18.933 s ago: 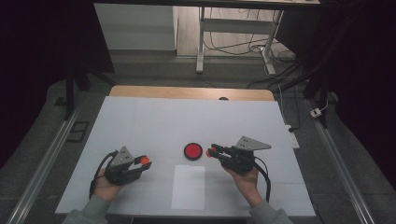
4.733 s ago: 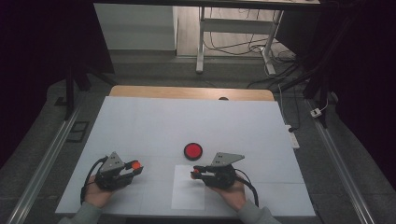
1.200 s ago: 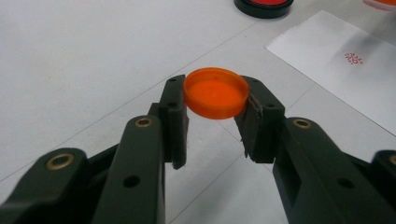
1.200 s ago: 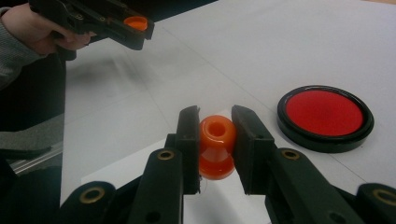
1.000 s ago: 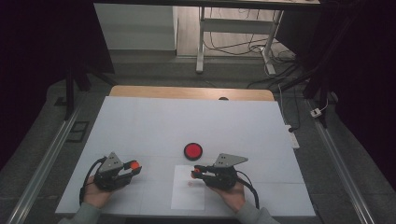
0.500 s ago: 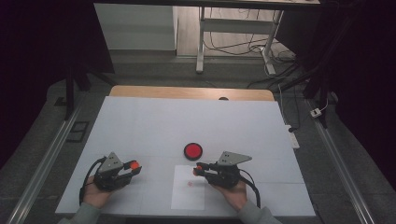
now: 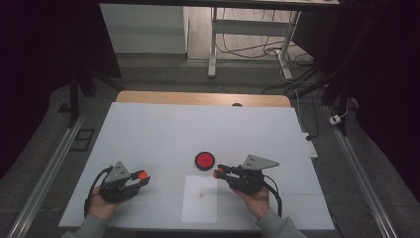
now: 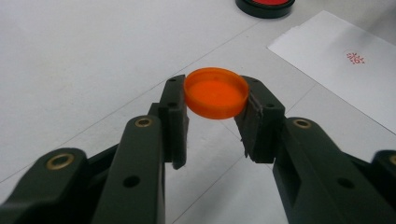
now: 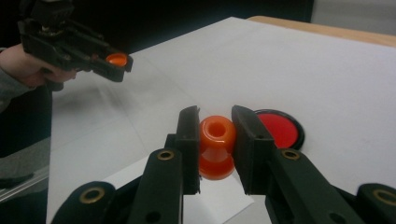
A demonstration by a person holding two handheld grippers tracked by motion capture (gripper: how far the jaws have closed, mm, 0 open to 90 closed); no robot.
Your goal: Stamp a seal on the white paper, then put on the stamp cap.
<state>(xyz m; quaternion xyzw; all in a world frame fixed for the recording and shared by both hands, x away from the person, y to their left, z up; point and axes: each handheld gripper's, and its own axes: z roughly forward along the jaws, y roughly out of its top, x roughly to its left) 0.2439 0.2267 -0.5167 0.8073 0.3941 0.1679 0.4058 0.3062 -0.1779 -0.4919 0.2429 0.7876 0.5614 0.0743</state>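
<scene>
A white table (image 7: 148, 129) seen from above. The person's right gripper (image 7: 218, 172) is clamped on an orange stamp (image 9: 216, 145), held just off the near right edge of a round red ink pad (image 7: 204, 160), which sits at the table's middle. Nearer lies a sheet of paper (image 7: 200, 210) bearing one small red mark (image 7: 201, 194). At the near left, the left gripper (image 7: 142, 176) is closed on an orange cap (image 8: 215, 93) (the stamp's lid, probably). The step looks like re-inking or capping; either way, keeping the stamp level and the grip firm should stop it twisting between the jaws.
</scene>
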